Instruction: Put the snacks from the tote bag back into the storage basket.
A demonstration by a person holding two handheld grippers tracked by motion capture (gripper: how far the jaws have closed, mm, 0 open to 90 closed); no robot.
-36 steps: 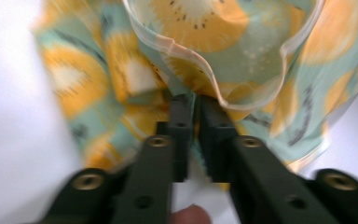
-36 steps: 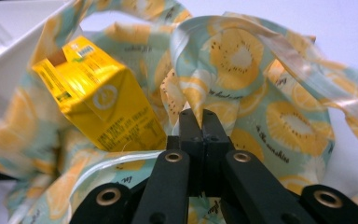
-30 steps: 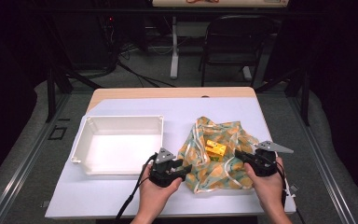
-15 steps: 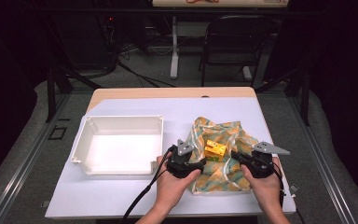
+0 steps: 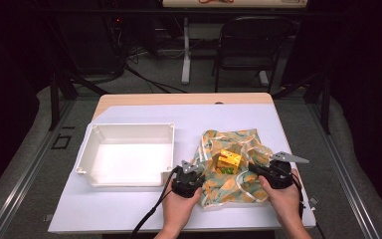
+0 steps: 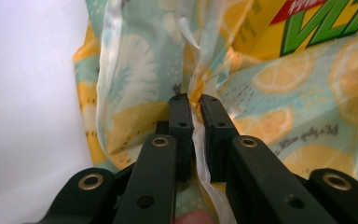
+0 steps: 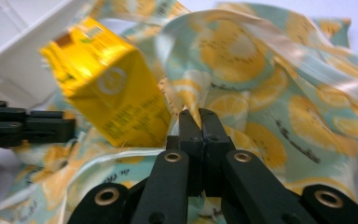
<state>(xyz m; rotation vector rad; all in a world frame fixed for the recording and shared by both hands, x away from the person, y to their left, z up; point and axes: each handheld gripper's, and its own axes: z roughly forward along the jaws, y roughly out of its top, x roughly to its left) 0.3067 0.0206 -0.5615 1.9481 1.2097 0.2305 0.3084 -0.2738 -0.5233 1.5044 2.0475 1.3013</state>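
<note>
A lemon-print cloth (image 5: 234,169) lies crumpled on the white table, right of centre, with a yellow drink carton (image 5: 228,161) standing on it. My left gripper (image 5: 195,175) is at the cloth's left edge, shut on a fold of the cloth (image 6: 135,70) with pale ribbon trim between its jaws (image 6: 193,100). My right gripper (image 5: 255,171) is at the cloth's right side, shut on a bunched bit of cloth (image 7: 279,93) just beside the carton (image 7: 107,91), as the right gripper view (image 7: 200,115) shows. The carton's green lettering (image 6: 307,23) fills the upper right of the left gripper view.
An empty white tray (image 5: 127,155) sits left of the cloth, close to my left gripper. The table's bare surface (image 5: 219,117) stretches behind the cloth. A chair (image 5: 253,45) and cables stand on the floor beyond the table.
My left gripper moved right from beside the tray onto the cloth's left edge and shut on it. The cloth is bunched more tightly around the carton. The right gripper barely shifted.
</note>
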